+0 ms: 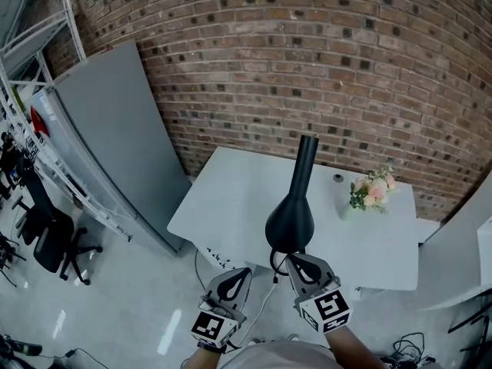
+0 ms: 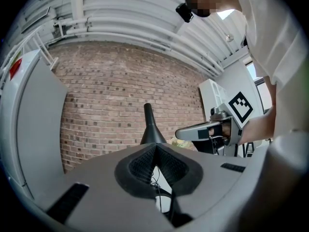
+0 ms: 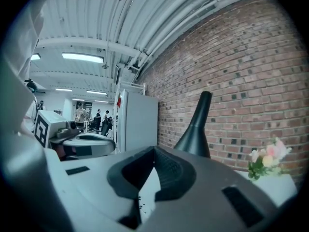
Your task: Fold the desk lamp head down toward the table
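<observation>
A black desk lamp (image 1: 294, 206) stands at the near edge of the white table (image 1: 231, 198), its cone-shaped head pointing up. My right gripper (image 1: 301, 261) is just below the lamp's wide end in the head view, shut with nothing in it. In the right gripper view the lamp (image 3: 197, 129) rises beyond the closed jaws of the right gripper (image 3: 154, 150), slightly to their right. My left gripper (image 1: 234, 277) hangs beside it on the left, shut and empty. In the left gripper view the lamp (image 2: 151, 127) shows past the left gripper (image 2: 155, 146), with the right gripper (image 2: 203, 133) at the right.
A small pot of pink flowers (image 1: 370, 192) and a little dark object (image 1: 337, 178) sit at the table's far right. A grey panel (image 1: 115, 129) leans at the left, a brick wall runs behind, a black office chair (image 1: 50, 241) stands far left, and cables (image 1: 269, 283) hang off the table edge.
</observation>
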`<act>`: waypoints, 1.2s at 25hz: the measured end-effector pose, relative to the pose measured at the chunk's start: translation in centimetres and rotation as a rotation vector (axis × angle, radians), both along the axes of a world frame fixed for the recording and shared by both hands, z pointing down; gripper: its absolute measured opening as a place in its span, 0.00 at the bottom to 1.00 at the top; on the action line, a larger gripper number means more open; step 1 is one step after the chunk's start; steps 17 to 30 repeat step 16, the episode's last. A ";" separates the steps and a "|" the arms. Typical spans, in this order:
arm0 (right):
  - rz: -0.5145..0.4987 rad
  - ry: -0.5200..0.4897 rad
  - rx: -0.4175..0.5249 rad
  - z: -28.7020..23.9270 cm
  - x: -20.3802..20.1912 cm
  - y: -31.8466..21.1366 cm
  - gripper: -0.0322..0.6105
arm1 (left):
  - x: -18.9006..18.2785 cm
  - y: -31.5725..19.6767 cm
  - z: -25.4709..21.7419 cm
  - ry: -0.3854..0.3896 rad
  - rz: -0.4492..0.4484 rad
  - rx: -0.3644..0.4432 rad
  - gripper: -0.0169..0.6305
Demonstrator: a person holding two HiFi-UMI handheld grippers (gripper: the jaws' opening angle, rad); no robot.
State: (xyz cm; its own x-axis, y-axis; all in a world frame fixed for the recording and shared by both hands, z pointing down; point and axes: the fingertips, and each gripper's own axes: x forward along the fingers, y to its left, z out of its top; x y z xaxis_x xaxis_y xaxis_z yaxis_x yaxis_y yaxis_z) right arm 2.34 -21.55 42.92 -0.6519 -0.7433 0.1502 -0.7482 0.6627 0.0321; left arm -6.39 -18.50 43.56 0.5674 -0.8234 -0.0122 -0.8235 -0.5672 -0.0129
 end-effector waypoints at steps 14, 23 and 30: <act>-0.020 -0.027 -0.015 0.6 -0.2 0.7 0.08 | 1.0 -0.2 0.8 0.010 0.015 0.006 0.04; -0.033 -0.074 -0.049 0.7 -0.3 0.9 0.08 | 1.2 -0.2 1.2 0.013 0.014 0.001 0.04; -0.033 -0.074 -0.049 0.7 -0.3 0.9 0.08 | 1.2 -0.2 1.2 0.013 0.014 0.001 0.04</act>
